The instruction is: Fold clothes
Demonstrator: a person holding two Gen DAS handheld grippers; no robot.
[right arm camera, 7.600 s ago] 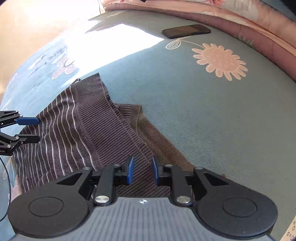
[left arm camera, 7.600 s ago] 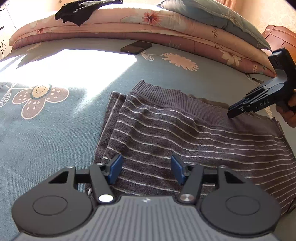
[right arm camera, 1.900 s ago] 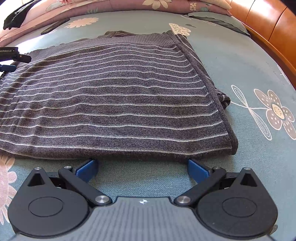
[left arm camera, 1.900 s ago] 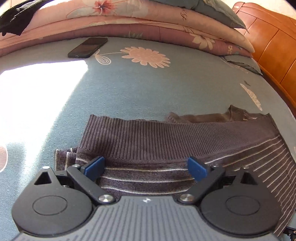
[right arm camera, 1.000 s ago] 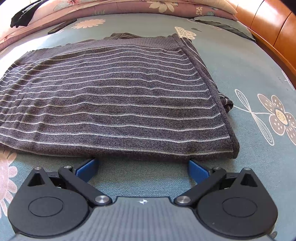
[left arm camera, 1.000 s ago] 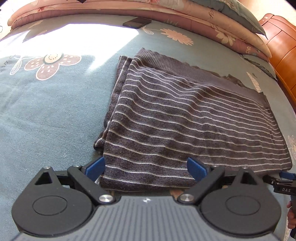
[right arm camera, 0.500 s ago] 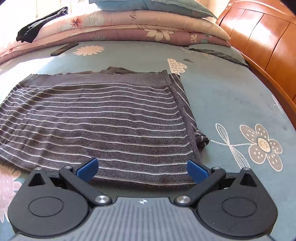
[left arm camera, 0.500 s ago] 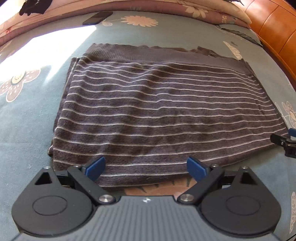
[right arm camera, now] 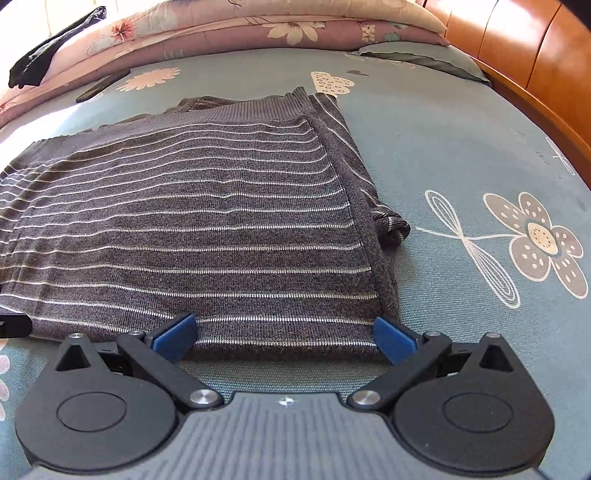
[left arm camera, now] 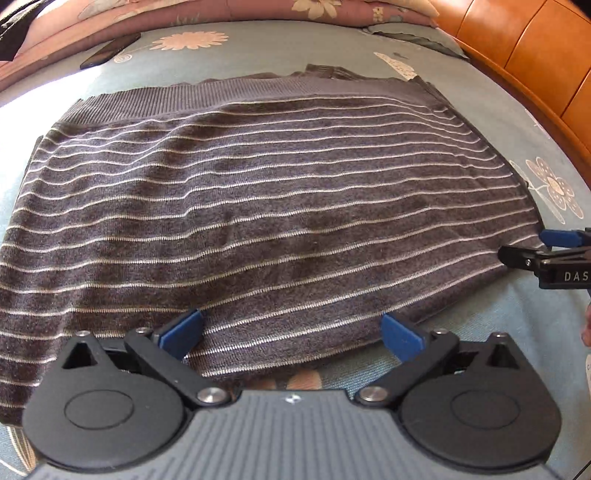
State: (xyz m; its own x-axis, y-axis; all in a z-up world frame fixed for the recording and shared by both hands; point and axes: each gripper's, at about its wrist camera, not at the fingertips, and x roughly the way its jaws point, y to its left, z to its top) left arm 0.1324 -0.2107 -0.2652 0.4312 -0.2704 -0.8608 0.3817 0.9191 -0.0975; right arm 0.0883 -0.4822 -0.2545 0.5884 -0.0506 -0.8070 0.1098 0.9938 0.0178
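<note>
A grey sweater with thin white stripes (left arm camera: pixel 266 206) lies folded flat on the blue flowered bedsheet (left arm camera: pixel 258 48); it also shows in the right wrist view (right arm camera: pixel 207 229). My left gripper (left arm camera: pixel 291 332) is open wide, its blue pads at the sweater's near edge, left of middle. My right gripper (right arm camera: pixel 284 336) is open wide at the near right corner of the sweater, and it shows at the right edge of the left wrist view (left arm camera: pixel 546 254). A folded sleeve end (right arm camera: pixel 391 225) sticks out on the right side.
A black phone (right arm camera: pixel 101 86) lies on the sheet beyond the sweater. Folded quilts (right arm camera: pixel 229 29) and a pillow (right arm camera: pixel 421 59) are stacked at the far side, with a dark garment (right arm camera: pixel 48 48) on them. A wooden bed frame (right arm camera: pixel 532 66) runs along the right.
Both grippers have come to the sweater's near edge and moved closer to it, so that their pads now overlap the hem. Both stay open. The sweater lies unchanged.
</note>
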